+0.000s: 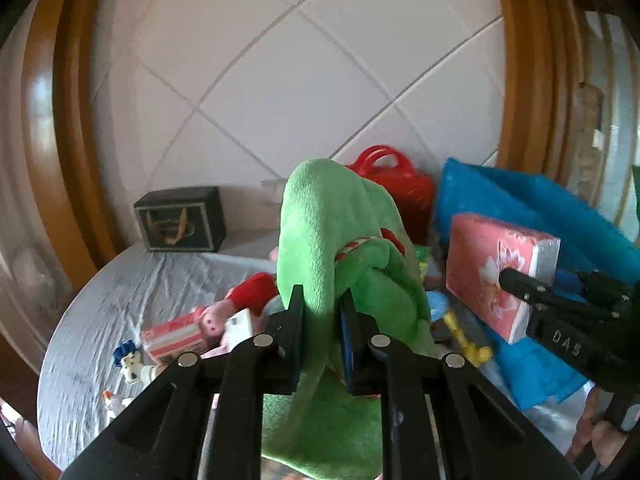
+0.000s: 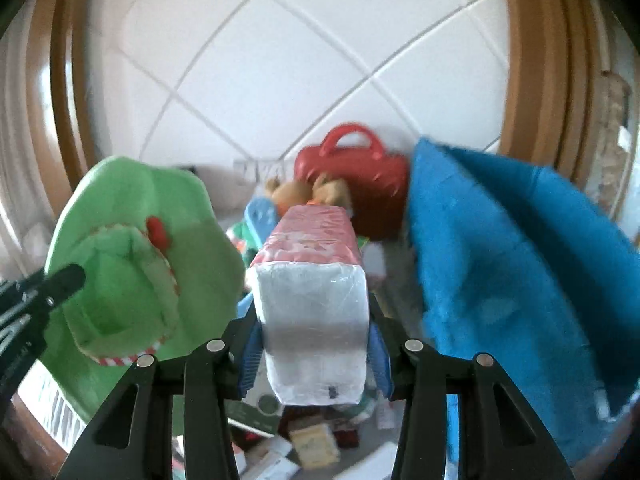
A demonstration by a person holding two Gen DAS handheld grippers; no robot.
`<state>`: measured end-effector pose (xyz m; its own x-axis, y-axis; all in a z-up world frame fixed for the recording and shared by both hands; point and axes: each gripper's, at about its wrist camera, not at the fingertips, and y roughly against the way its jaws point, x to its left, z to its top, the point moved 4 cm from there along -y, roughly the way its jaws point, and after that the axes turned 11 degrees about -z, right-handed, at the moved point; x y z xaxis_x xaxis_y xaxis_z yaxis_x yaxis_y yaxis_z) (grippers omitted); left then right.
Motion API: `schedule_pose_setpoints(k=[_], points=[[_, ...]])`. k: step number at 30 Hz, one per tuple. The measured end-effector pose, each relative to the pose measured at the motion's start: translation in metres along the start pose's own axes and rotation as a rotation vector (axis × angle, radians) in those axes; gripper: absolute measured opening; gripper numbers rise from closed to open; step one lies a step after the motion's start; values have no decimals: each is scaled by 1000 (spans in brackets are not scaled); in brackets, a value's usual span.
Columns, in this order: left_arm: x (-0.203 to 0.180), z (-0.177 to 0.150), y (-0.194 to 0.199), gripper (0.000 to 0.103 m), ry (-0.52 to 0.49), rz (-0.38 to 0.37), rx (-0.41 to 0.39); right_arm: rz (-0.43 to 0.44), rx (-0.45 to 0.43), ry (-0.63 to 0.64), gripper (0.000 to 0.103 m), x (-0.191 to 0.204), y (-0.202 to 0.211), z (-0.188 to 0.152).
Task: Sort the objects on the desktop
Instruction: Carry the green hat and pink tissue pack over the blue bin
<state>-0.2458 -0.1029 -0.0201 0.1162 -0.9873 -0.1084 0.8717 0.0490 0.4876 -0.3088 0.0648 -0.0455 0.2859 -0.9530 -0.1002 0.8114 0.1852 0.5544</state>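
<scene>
We are pinching a green plush cloth [image 1: 332, 240] between the fingers [image 1: 294, 320] of our left gripper [image 1: 320, 320], which are nearly closed on a fold of it, so that the cloth is hanging clear of the table [image 1: 100, 320] with its red-and-white trimmed edge showing. Our right gripper [image 2: 312, 344] is clamping a pink tissue pack [image 2: 312, 280] by its white end, both blue pads pressing its sides, and the pack is pointing away from us, off the tabletop.

At the far side a red handled case [image 2: 360, 176] is standing against the tiled wall, its lid closed, so we cannot tell what is in it. A brown plush toy [image 2: 308, 192] is lying just in front of it. A dark box [image 1: 180, 218] is sitting at the far left of the table. A blue towel [image 2: 500, 260] is draped on the right.

Both grippers are tilting downward side by side, the left one's load just beside the right one's. Small cartons and toys are lying scattered on the table below.
</scene>
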Motion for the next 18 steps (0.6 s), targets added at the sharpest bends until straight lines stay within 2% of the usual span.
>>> schedule_pose_setpoints(k=[6,14,18], points=[[-65,18,13,15,-48,-33,-62,-51,-109,-62,44,-68,43,19],[-190,64,38,15,-67,12,-266,-95,-197,-110,45,-192,69,30],[-263,86,46,15,-79,-5,-359,-125,-221,-123,45,-261,71,30]])
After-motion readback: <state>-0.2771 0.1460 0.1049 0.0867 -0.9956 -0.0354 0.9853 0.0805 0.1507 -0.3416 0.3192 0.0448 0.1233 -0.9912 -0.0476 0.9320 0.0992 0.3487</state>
